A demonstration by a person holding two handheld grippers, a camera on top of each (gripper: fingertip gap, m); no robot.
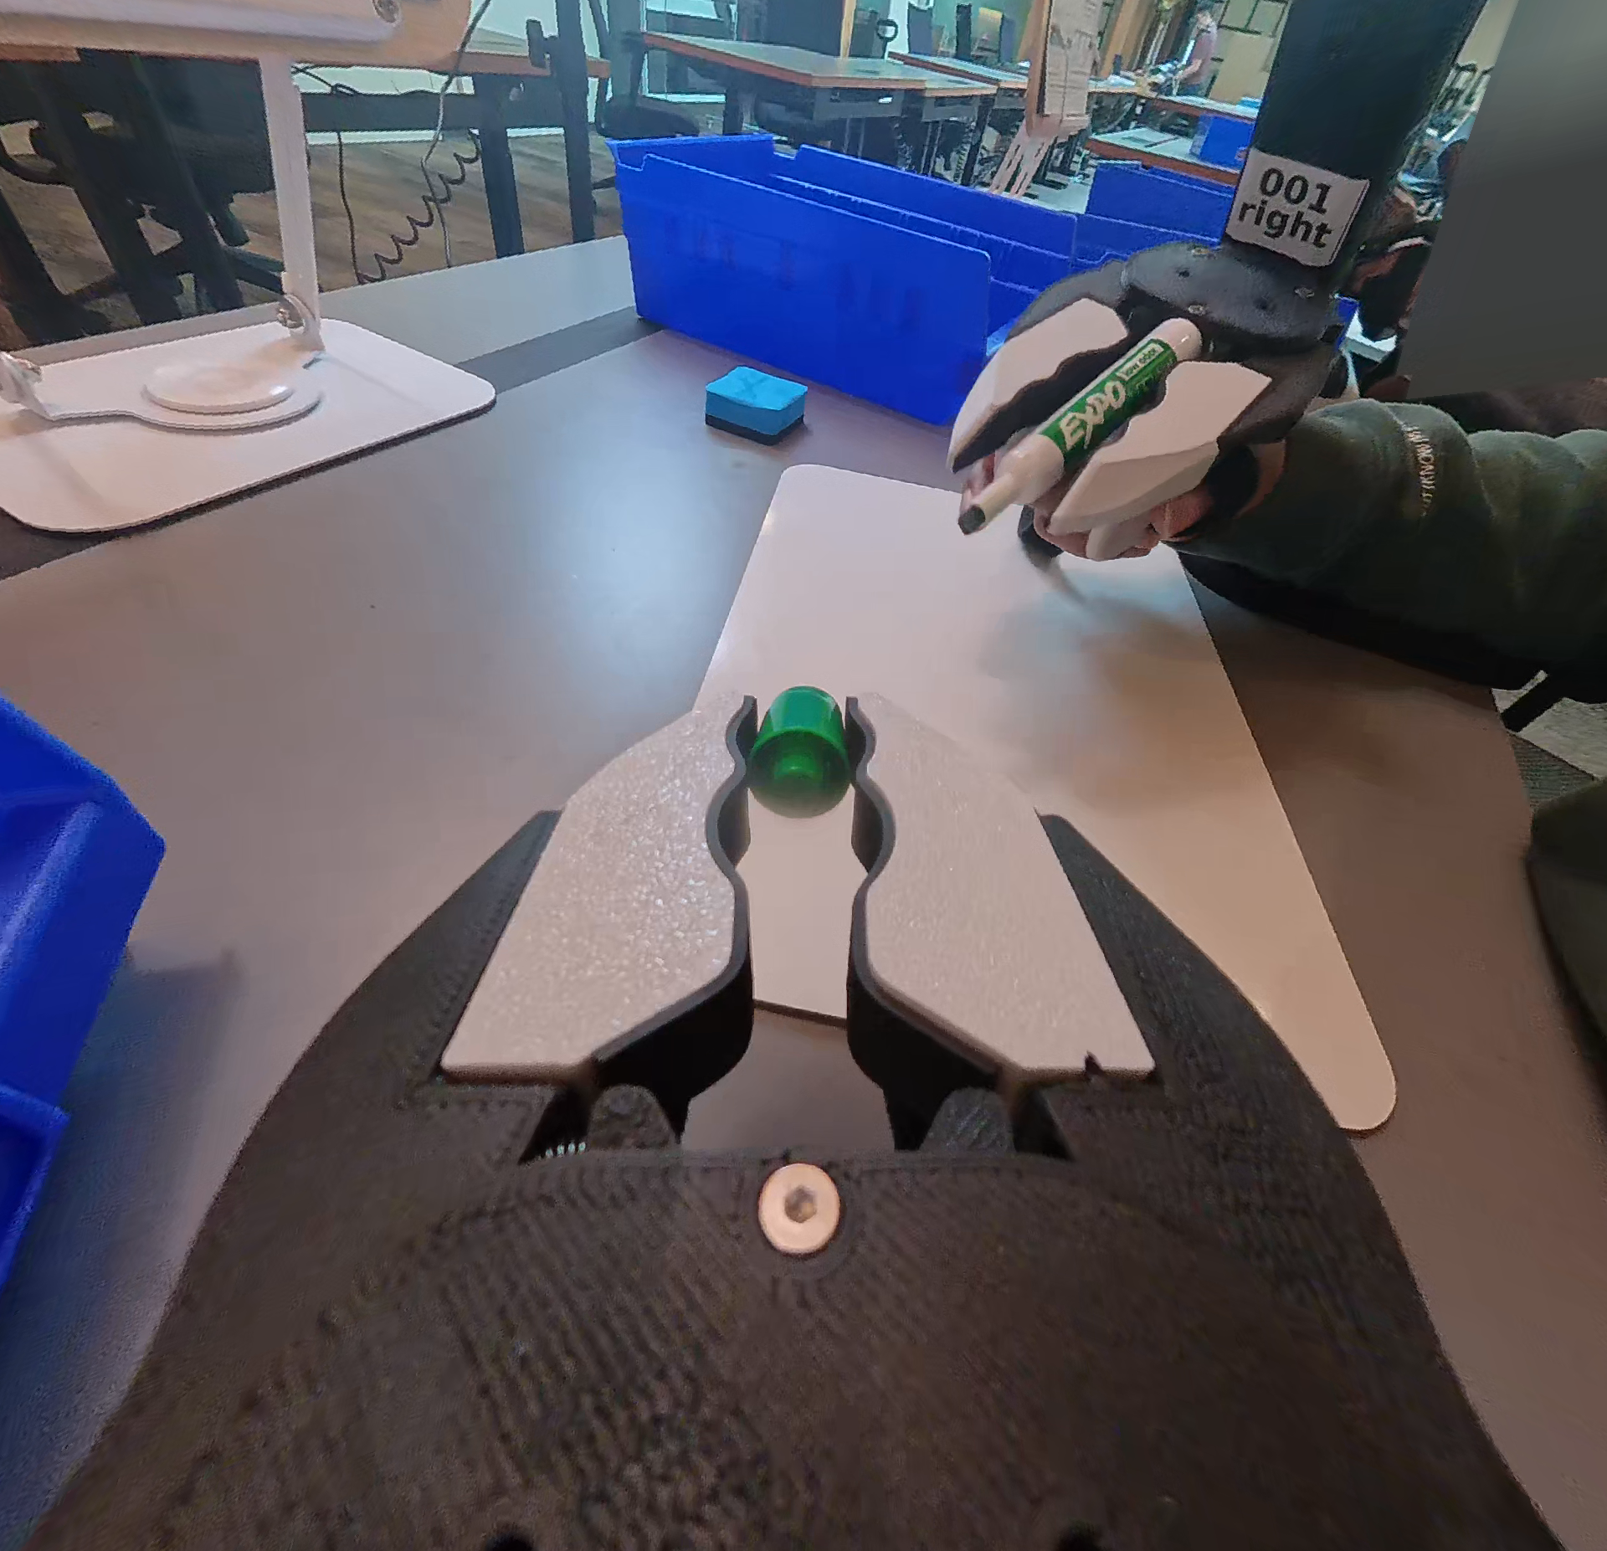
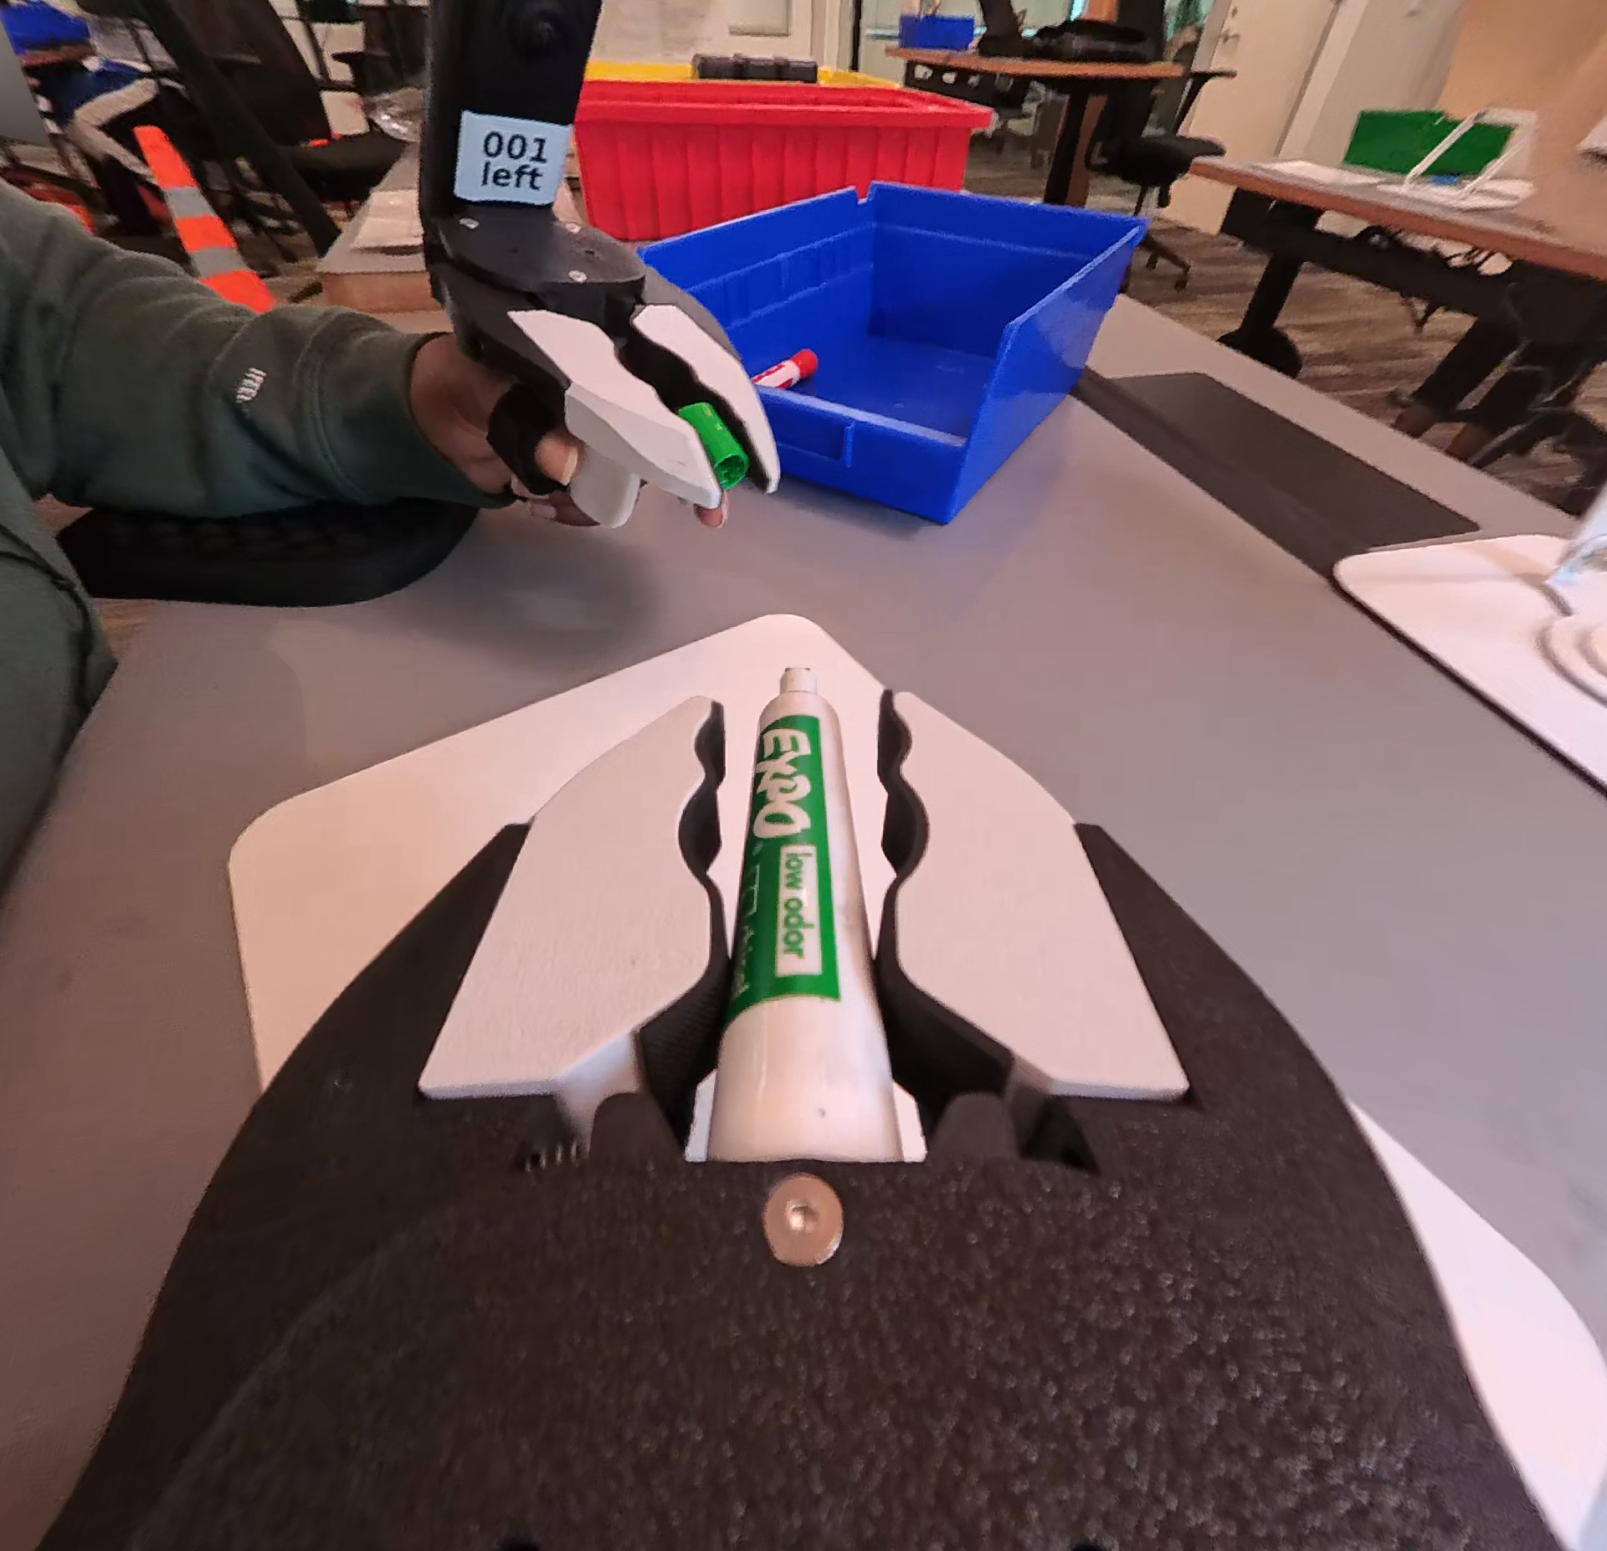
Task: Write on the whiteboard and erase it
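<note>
A blank white whiteboard [image 1: 1000, 727] lies flat on the grey table; it also shows in the right wrist view [image 2: 348, 883]. My left gripper [image 1: 798, 748] is shut on the green marker cap [image 1: 798, 757] and holds it above the board's near end; it shows in the right wrist view [image 2: 739, 474] with the cap [image 2: 717, 448]. My right gripper [image 2: 800, 709] is shut on the uncapped green marker [image 2: 796, 900], tip pointing forward over the board. In the left wrist view it [image 1: 1035, 492] hovers over the board's far edge with the marker [image 1: 1087, 418]. A blue eraser [image 1: 755, 403] sits beyond the board.
Blue bins [image 1: 826, 292] stand behind the eraser. A blue bin [image 2: 939, 344] holds a red marker [image 2: 787, 370]; a red bin [image 2: 765, 153] stands behind it. A white stand base [image 1: 217, 413] is at the far left. Another blue bin [image 1: 52, 944] is at my left.
</note>
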